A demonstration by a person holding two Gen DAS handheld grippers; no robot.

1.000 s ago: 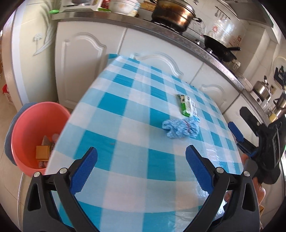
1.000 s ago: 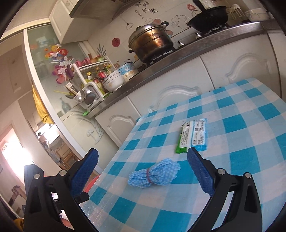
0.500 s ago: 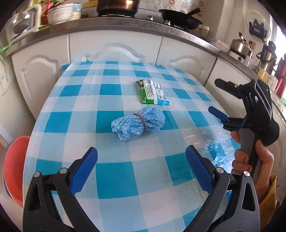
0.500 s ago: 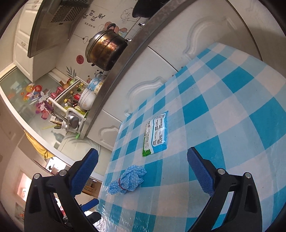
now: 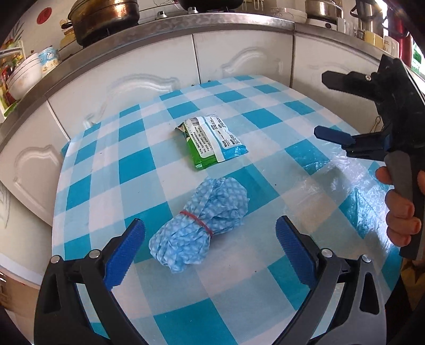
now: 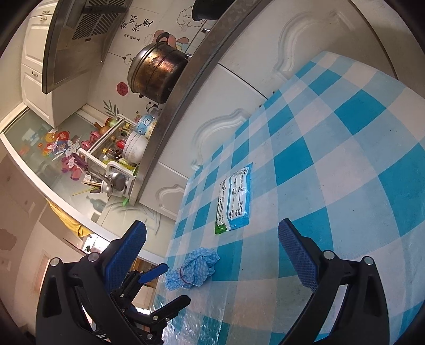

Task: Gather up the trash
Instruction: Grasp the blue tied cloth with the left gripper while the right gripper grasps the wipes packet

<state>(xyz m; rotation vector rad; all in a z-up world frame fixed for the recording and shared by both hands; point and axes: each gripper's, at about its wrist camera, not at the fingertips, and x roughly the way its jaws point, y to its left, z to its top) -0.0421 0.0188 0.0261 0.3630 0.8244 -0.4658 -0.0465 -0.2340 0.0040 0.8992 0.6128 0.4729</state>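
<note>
A crumpled blue checked cloth [image 5: 202, 225] bound with a red rubber band lies on the blue-and-white checked table [image 5: 138, 164]. My left gripper [image 5: 209, 252] is open just in front of it, its fingers either side of the cloth's near end, not touching. Beyond the cloth lies a flat green, white and blue wrapper [image 5: 212, 140]. My right gripper [image 6: 212, 249] is open above the table, pointing toward the wrapper [image 6: 235, 201] and the cloth [image 6: 194, 268]. It shows at the right of the left wrist view [image 5: 324, 106], held by a hand.
White kitchen cabinets [image 5: 239, 58] and a steel counter edge stand right behind the table. A large metal pot [image 5: 106, 18] and bowls [image 5: 24, 77] sit on the counter. A dish rack [image 6: 114, 159] is at the counter's left end.
My left gripper has swung away from the red basin and closed in on the blue cloth, which now lies between its fingers. My right gripper has tilted and drawn nearer the wrapper.
</note>
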